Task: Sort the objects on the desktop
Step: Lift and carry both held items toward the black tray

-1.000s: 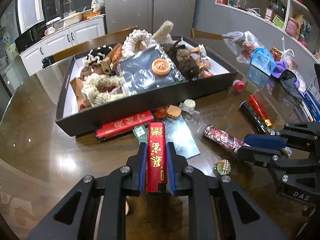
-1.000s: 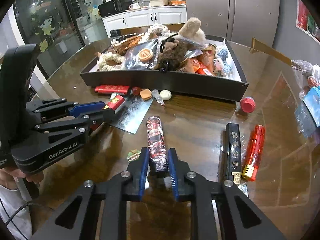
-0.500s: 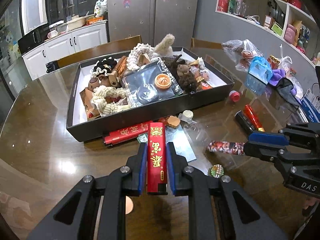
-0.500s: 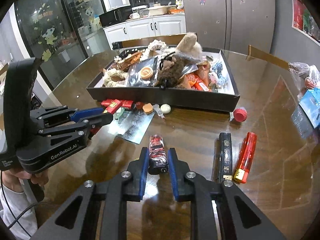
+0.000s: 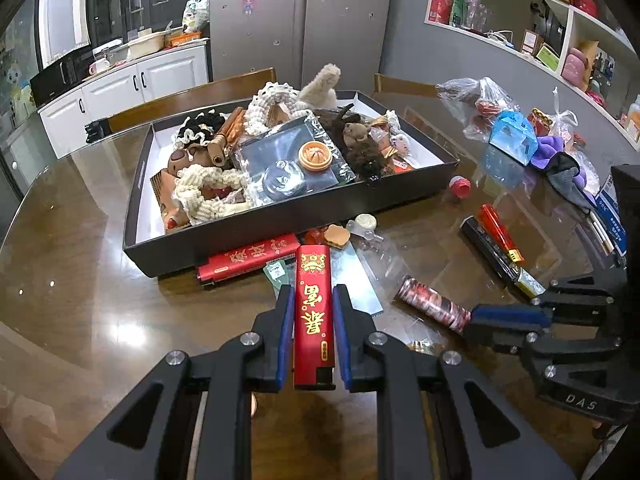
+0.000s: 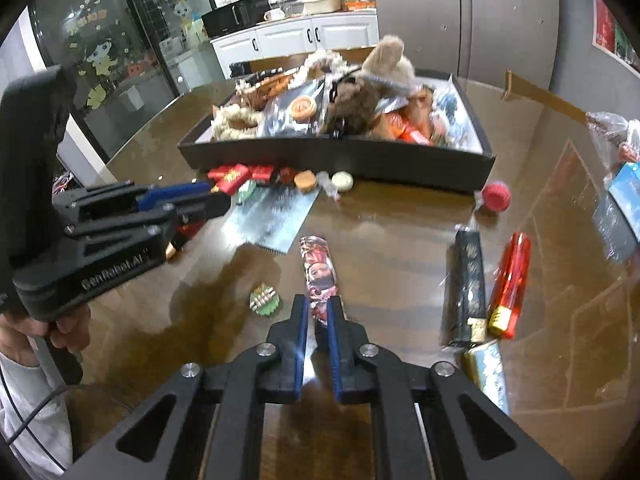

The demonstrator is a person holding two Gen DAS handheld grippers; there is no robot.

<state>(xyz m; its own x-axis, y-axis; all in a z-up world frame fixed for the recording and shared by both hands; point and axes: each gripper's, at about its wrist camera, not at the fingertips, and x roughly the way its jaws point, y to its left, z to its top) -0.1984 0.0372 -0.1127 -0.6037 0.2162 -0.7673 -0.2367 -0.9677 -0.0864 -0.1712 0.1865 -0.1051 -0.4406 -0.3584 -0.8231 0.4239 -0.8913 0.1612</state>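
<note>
Two grippers work low in the frames over a glossy brown table (image 5: 80, 280). Left gripper (image 5: 313, 316) is clamped on a red lighter with gold characters (image 5: 314, 312); its far end nears the black tray (image 5: 280, 228) wall at centre. Right gripper (image 6: 319, 320) is closing, blue pads pressing a patterned lighter (image 6: 319, 272) at lower centre. Bare tabletop lies to the left in the left wrist view; a black lighter (image 6: 470, 280) and clear red lighter (image 6: 510, 284) crowd the right.

red lighter (image 5: 313, 312) gripped, patterned lighter (image 6: 320, 276) pinched
</note>
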